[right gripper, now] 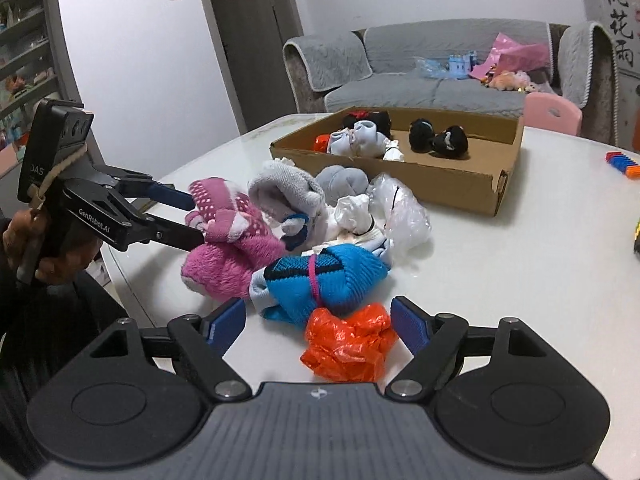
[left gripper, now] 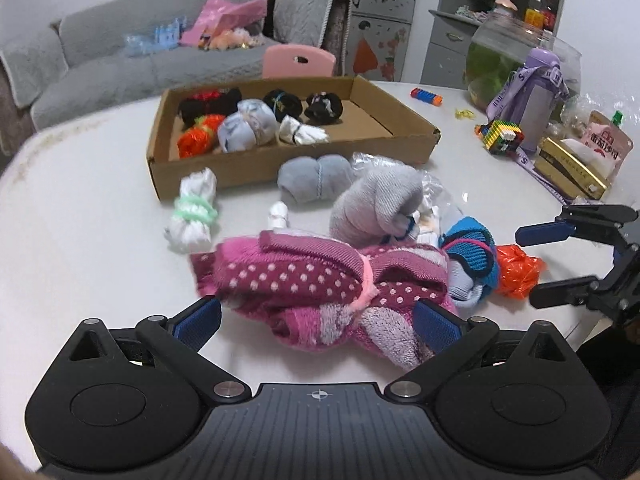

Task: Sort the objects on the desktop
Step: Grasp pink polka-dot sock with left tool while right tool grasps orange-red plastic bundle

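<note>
Sorting here means soft bundles going into the cardboard box (left gripper: 224, 170), which sits on the white counter (left gripper: 80, 220) at about 12 o'clock from the pile. Left claw (left gripper: 316, 316) stands wide open, its blue pads either side of the pink dotted sock bundle (left gripper: 304, 284), apparently not pressing; whether a pad brushes the fabric I cannot tell. Right claw (right gripper: 318, 326) is likewise open and holds nothing, with the orange plastic bag (right gripper: 348, 344) lying between its pads and the blue sock bundle (right gripper: 324, 280) just beyond at 12 o'clock. Judging by looks, the pink bundle is light, plush and squashy, tied at the waist by a pink band (left gripper: 368, 280); gripping across that tied middle should keep it from unrolling. The orange bag looks crinkly, near weightless and slick, so a deep bite through its bulk seems safer than pinching an edge.
</note>
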Demonstrator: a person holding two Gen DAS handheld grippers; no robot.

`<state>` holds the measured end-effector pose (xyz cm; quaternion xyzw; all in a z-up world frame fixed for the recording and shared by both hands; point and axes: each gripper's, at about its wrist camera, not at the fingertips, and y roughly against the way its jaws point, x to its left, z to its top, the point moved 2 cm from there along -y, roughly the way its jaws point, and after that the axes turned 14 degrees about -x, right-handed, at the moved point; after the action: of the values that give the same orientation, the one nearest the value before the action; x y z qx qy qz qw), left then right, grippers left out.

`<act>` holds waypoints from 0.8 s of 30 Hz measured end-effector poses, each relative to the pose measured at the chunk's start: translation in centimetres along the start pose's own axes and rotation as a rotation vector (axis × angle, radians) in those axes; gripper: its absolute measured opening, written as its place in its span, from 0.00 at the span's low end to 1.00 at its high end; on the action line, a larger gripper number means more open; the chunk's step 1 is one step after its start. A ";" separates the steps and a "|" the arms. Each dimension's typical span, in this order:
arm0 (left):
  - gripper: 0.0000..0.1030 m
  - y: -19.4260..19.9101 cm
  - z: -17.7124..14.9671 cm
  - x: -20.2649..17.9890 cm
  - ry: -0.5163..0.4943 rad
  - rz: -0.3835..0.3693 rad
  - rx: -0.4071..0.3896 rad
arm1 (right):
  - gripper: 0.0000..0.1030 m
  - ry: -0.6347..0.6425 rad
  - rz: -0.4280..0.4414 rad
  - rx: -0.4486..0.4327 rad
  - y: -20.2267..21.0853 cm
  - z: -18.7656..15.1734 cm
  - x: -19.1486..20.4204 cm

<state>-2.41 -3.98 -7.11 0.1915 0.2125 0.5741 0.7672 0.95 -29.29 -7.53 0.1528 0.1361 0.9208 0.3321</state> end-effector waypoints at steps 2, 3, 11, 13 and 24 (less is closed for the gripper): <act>1.00 -0.2 -0.2 -0.1 0.040 -0.012 0.008 | 0.77 0.005 -0.007 0.007 -0.4 -0.1 -0.1; 1.00 -0.3 -0.2 -0.1 0.057 -0.016 0.011 | 0.77 0.011 -0.011 0.013 -0.8 0.1 -0.2; 1.00 -0.4 -0.4 -0.2 0.103 -0.015 0.011 | 0.82 0.095 -0.028 0.050 -0.9 -1.4 0.6; 1.00 -0.8 -0.4 0.0 0.130 -0.021 0.014 | 0.82 0.097 -0.033 0.061 -0.8 -1.8 0.8; 1.00 -1.8 -0.9 0.5 0.277 -0.082 0.014 | 0.80 0.076 -0.056 0.081 -0.5 -2.5 0.7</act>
<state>-1.33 -3.95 -8.83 0.1070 0.3278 0.5617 0.7520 -0.21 -28.86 -9.82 0.1272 0.1900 0.9100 0.3458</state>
